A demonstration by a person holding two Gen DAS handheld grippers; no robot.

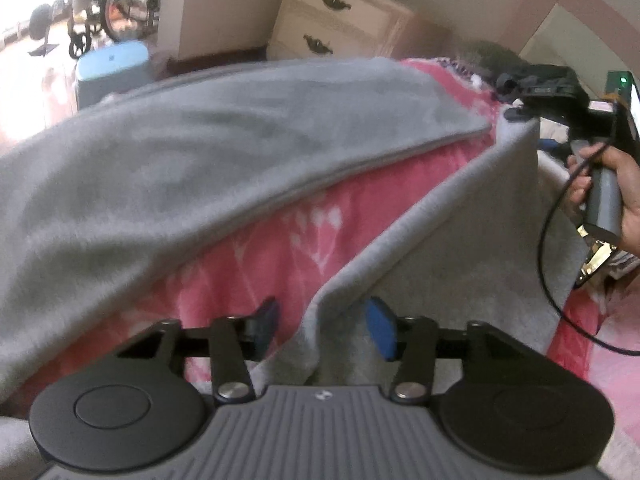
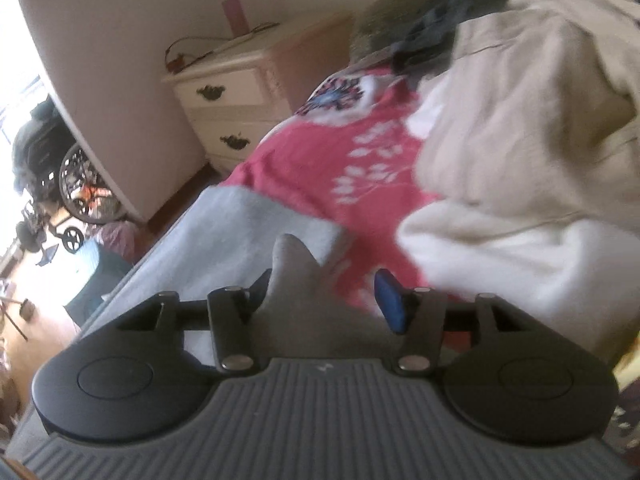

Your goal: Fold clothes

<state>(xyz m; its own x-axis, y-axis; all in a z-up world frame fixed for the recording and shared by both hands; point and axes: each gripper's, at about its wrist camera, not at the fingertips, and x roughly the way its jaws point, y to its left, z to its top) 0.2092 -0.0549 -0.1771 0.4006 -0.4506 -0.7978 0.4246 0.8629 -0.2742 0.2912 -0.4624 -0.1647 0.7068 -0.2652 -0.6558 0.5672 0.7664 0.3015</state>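
Your bed's pink floral blanket (image 1: 304, 216) carries the grey garment (image 1: 168, 152), spread wide with one edge lifted into a ridge. That ridge runs between your two tools. Your left tool (image 1: 322, 330) stands partly open, the grey fold between its pads, not pinched. Your right tool (image 2: 322, 300) is likewise parted, a grey corner rising beside its left pad (image 2: 262, 282).

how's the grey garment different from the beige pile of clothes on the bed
The grey garment is spread out, one edge draped in a straight line; the beige pile is bunched and creased.
The grey garment lies between the jaws of both grippers; the beige pile sits off to the side, touched by neither.
The grey garment is near the bed's edge; the beige pile is further in.
Both rest on the pink floral bedspread.
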